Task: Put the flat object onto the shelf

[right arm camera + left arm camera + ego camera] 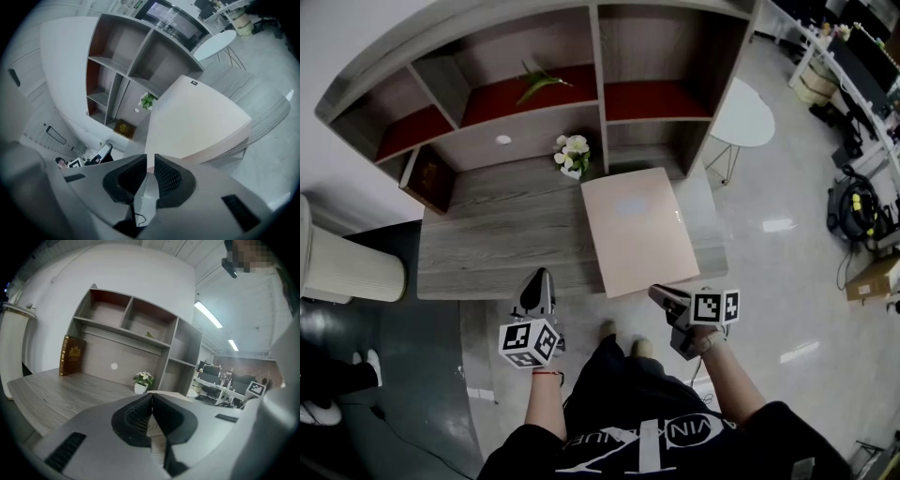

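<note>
Task barely begun: I have the right gripper (pixel 662 296) nipped nearly shut on the near edge of the pink board (pixel 637 230), which lies overhanging the desk (pixel 497 234); left gripper (pixel 537 279) closed, empty; transfer to shelf (pixel 534 114) remains.

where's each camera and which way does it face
Head view: on the person's head, steeply down at desk, pink board, shelf; left gripper, right gripper, arms show.
Left gripper view: on the left gripper, across the desk towards the shelf; shut jaws show.
Right gripper view: on the right gripper, along the pink board pinched in its jaws.
All three share the shelf.
</note>
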The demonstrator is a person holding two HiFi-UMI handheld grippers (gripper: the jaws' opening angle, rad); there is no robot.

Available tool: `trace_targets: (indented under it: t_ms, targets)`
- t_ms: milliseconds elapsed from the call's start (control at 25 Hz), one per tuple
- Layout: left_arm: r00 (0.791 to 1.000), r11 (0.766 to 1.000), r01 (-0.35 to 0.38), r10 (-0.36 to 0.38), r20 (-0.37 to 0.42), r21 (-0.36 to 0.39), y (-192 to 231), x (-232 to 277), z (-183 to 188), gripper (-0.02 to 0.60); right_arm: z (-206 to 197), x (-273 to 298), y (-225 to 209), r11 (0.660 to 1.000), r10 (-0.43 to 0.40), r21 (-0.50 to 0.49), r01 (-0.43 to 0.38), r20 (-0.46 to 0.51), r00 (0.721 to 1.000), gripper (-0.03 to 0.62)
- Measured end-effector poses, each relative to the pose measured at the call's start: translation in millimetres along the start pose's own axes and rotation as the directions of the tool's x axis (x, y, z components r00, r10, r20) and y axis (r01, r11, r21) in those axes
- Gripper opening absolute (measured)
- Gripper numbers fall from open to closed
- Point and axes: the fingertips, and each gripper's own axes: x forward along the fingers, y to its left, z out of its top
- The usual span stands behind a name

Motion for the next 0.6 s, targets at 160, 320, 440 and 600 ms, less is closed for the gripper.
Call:
trace_targets:
  t_ms: [160,320,440,600]
  targets:
    - [1.0,1.0,0.006,-0.006,0.009,0.007,-2,1,4,0.005,17,-7,1,0.999,-0.012,-0.031,0.014,0.062,0.998,0.011]
    - [1.0,1.0,0.007,-0.007,0.019,0.014,-3,1,9,0.005,34,-15,5,0.997,-0.013,-0.077,0.022,0.114,0.993,0.009]
    - [1.0,1.0,0.003,-0.004,0.028,0.021,-3,0,14,0.005,46,-21,6,0.989,-0.032,-0.137,0.052,0.148,0.989,0.009]
    - [0.999,1.0,-0.001,0.0,0.042,0.031,-3,-2,20,0.005,58,-25,11,0.974,-0.04,-0.213,0.079,0.18,0.983,0.009]
